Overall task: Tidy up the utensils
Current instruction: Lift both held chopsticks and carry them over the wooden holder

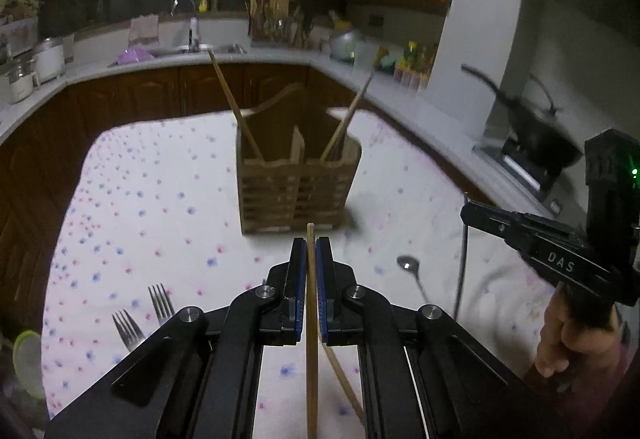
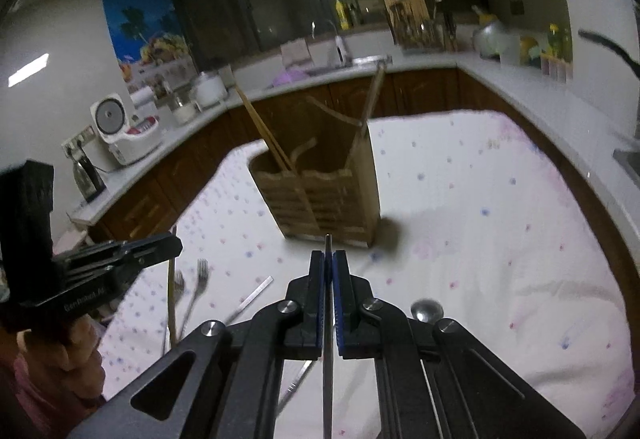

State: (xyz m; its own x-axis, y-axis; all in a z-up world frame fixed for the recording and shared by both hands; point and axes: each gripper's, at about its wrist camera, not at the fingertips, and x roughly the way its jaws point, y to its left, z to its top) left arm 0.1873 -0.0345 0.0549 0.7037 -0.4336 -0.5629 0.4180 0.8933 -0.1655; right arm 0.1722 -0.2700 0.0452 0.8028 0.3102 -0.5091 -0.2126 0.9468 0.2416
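Observation:
A slatted wooden utensil holder (image 1: 298, 183) stands on the flowered cloth (image 1: 160, 207), with chopsticks leaning in its left and right compartments; it also shows in the right wrist view (image 2: 328, 199). My left gripper (image 1: 311, 251) is shut on a wooden chopstick (image 1: 311, 339), held above the cloth just short of the holder. My right gripper (image 2: 329, 263) is shut on a thin metal utensil handle (image 2: 328, 351), also just before the holder. Two forks (image 1: 144, 315) lie at the left and a spoon (image 1: 412, 271) at the right.
Another wooden chopstick (image 1: 344, 379) lies under my left gripper. A flat metal utensil (image 2: 256, 295) lies on the cloth beside the forks (image 2: 196, 291). Kitchen counters (image 1: 280, 57) with a sink, pots and bottles ring the table. A wok (image 1: 536, 131) sits at the right.

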